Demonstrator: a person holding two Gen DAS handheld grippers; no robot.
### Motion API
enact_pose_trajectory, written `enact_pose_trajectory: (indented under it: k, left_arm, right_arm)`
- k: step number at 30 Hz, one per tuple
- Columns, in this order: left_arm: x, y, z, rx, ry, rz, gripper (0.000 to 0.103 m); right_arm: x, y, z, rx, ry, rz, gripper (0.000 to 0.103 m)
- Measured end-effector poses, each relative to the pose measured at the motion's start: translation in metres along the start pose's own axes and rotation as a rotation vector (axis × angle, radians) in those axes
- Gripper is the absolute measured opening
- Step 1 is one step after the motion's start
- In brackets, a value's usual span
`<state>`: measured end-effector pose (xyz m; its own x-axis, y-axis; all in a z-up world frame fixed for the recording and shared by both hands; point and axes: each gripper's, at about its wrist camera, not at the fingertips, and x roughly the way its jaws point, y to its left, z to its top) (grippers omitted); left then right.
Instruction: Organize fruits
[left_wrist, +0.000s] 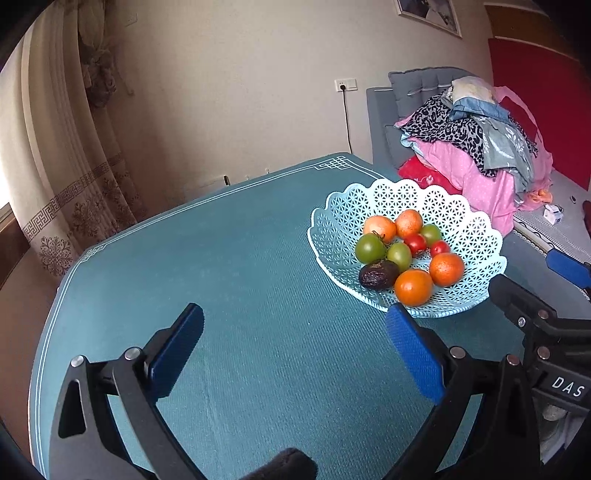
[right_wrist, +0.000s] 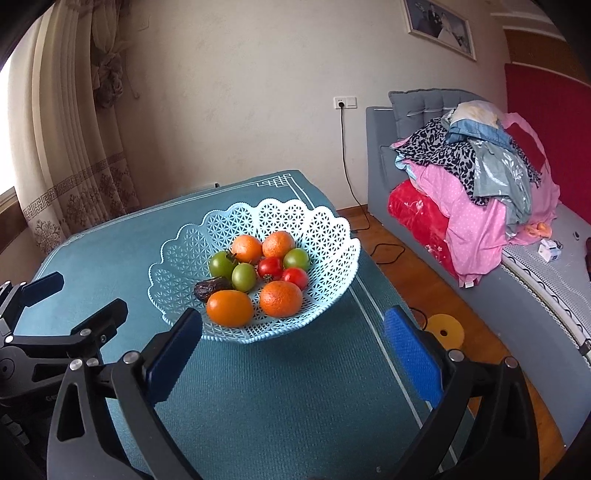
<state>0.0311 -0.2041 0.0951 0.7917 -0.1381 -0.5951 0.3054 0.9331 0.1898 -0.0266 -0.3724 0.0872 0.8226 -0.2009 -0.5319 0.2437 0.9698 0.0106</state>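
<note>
All fruit piled in basket (right_wrist: 328, 236) on bench (right_wrist: 258, 387); left claw (left_wrist: 293, 347) and right claw (right_wrist: 293, 345) both wide, empty, hanging short of it, likely sorting finished

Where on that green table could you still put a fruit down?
The teal tablecloth lies bare from the pale blue lattice plastic basket out to the curtain-side edge, and between the open left gripper and the basket. The basket bottom is crowded with oranges and tomatoes; only its sloping walls are free.
</note>
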Motion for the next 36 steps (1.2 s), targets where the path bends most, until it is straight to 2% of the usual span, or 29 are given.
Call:
enact_pose_trajectory:
  k: [36]
  left_arm:
    - [-0.0034, -0.0024, 0.0003, 0.011, 0.0, 0.034, 0.1]
  right_arm:
    - [0.0052, -0.0036, -0.0028, 0.01, 0.02, -0.006, 0.098]
